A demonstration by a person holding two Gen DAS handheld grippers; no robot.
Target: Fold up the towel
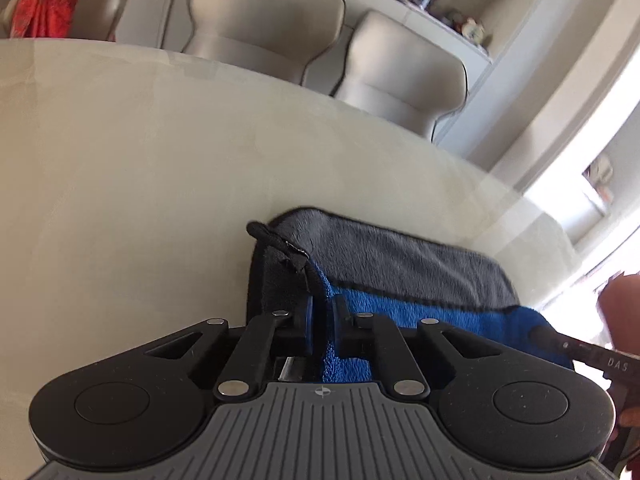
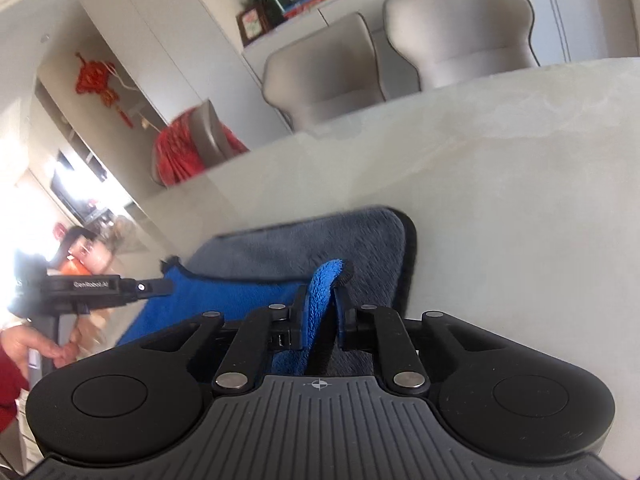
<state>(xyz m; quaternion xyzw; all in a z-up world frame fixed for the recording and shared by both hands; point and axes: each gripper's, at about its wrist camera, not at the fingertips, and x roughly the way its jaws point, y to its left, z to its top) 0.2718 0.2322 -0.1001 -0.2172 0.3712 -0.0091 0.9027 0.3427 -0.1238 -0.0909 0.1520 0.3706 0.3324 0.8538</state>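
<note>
Closest to each camera, a hand-held gripper is pinching a near corner of the towel (image 1: 400, 264). Left hand-held gripper (image 1: 322, 320) is squeezing the blue and black edge between its fingers. Right hand-held gripper (image 2: 322, 316) is squeezing a blue corner (image 2: 324, 280) that is sticking up between its fingers.

Most of the towel is lying on the counter (image 1: 140, 160), at about 12 o'clock from both grippers. Its gray side is facing up and its blue side is showing where the near edge is being lifted.

It looks like the fold is just getting going. Next, both corners probably need carrying together toward 12 o'clock, over the gray part, and setting down on the far edge so the sides are matching up. A little black loop (image 1: 264, 236) at the left corner could be bunching up.

Two gray chairs (image 1: 264, 16) are standing behind the counter at 12 o'clock, well apart from the towel. Something red (image 2: 180, 152) is hanging on another chair. Nothing seems to be blocking the way.
</note>
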